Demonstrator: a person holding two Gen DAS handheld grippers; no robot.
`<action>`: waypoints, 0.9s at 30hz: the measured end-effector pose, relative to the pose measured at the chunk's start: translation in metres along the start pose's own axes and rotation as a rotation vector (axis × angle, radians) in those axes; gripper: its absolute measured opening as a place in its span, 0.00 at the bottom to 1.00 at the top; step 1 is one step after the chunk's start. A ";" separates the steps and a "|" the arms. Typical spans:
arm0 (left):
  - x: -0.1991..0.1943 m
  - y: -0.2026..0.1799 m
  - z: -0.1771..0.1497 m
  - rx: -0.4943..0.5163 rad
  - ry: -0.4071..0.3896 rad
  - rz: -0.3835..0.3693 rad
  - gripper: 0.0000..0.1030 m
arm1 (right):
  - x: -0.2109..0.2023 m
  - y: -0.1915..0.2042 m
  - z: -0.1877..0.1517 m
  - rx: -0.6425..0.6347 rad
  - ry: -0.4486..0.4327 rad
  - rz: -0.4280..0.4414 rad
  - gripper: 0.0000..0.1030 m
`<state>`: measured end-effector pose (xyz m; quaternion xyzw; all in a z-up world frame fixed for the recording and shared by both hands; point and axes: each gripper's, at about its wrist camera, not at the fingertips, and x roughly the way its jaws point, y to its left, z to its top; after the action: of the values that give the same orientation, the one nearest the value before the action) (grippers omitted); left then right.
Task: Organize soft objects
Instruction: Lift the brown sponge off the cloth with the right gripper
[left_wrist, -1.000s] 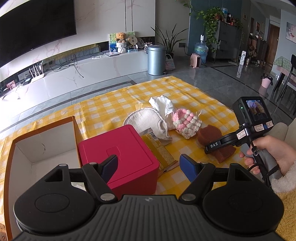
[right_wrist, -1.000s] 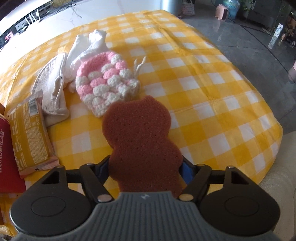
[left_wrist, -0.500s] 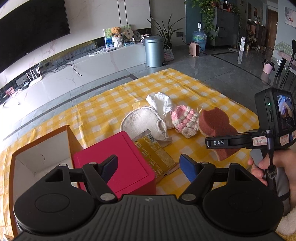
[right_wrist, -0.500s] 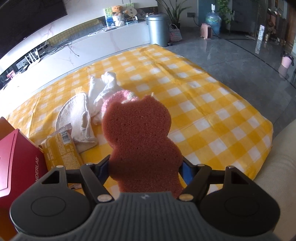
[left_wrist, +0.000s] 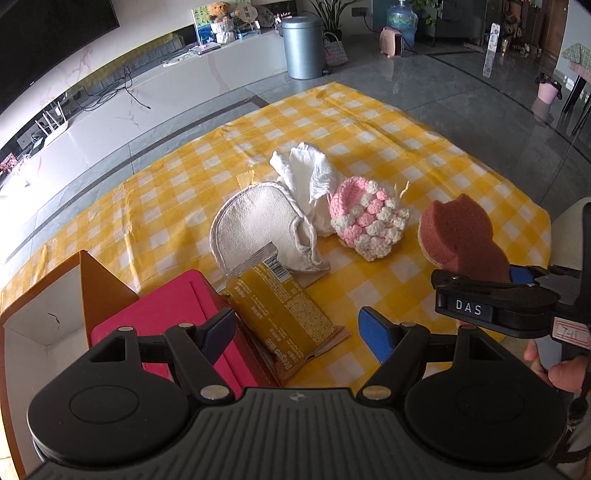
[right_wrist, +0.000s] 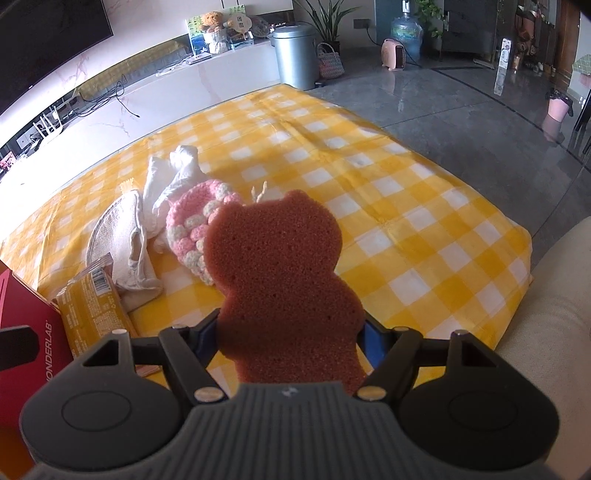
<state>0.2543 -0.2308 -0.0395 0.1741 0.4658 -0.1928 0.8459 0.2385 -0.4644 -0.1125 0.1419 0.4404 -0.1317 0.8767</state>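
My right gripper (right_wrist: 290, 332) is shut on a brown bear-shaped sponge (right_wrist: 282, 273), held above the yellow checked cloth (right_wrist: 424, 221); the left wrist view shows the same sponge (left_wrist: 461, 236) at the right, in the right gripper (left_wrist: 491, 284). On the cloth lie a pink and white crocheted pouch (left_wrist: 365, 218), a crumpled white cloth (left_wrist: 310, 181) and a beige terry mitt (left_wrist: 258, 229). My left gripper (left_wrist: 297, 326) is open and empty above a yellow snack packet (left_wrist: 284, 314) and a red box (left_wrist: 177, 317).
An open cardboard box (left_wrist: 40, 317) with a white inside stands at the left, beside the red box. Past the cloth's far edge are grey floor tiles, a metal bin (left_wrist: 303, 46) and a low white TV bench. A pale cushion (right_wrist: 554, 295) lies at the right.
The right gripper has lifted the bear sponge off the cloth and tilted up. The left gripper has moved right, so the cardboard box slid toward the left edge.
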 end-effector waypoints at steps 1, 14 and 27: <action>0.006 -0.001 0.003 0.002 0.018 -0.001 0.86 | 0.000 0.000 0.000 -0.006 -0.002 -0.003 0.71; 0.073 0.001 0.045 -0.033 0.213 0.028 0.86 | 0.002 0.002 0.002 -0.035 -0.002 -0.001 0.71; 0.109 -0.004 0.057 -0.306 0.393 0.187 0.82 | 0.005 -0.003 0.002 -0.032 0.008 -0.004 0.71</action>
<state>0.3468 -0.2796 -0.1046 0.1204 0.6268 -0.0037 0.7698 0.2422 -0.4682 -0.1161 0.1277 0.4461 -0.1258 0.8768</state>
